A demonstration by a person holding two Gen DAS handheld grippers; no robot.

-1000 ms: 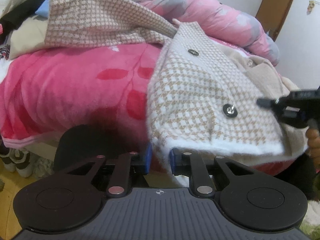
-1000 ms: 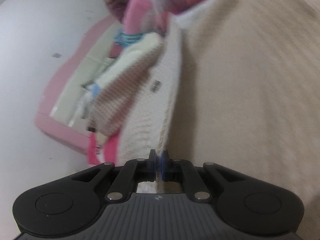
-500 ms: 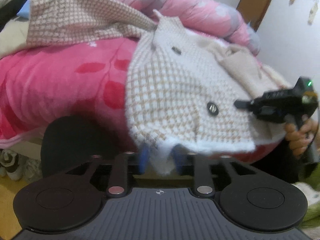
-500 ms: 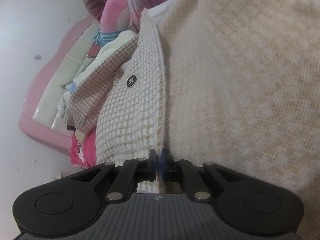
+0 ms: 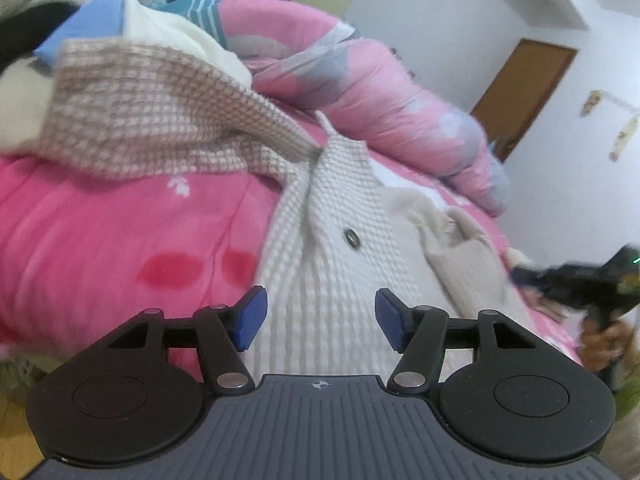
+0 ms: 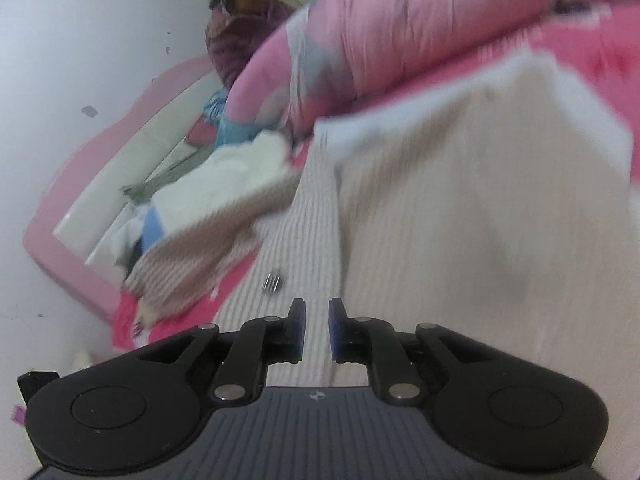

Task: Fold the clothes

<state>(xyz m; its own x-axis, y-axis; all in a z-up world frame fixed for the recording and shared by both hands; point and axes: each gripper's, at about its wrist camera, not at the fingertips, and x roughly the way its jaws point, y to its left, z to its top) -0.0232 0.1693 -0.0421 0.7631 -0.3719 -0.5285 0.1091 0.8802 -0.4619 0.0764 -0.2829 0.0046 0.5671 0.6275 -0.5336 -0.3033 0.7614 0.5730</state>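
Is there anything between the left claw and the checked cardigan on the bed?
Nothing visible. The left claw is open, its jaws having just been opening, and the checked cardigan lies directly ahead on the pink blanket with no other item in between. The pads do not press on it.

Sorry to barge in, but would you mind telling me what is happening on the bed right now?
A person is folding clothes with a pair of handheld tongs in each hand. The piece being worked on is a cream checked cardigan lying on the pink blanket. The left tongs have just been opening, and their blue pads now stand apart with nothing clamped, the cardigan lying beyond them. The right tongs have just been opening too, with only a narrow gap showing. More clothes are heaped at the head of the bed.
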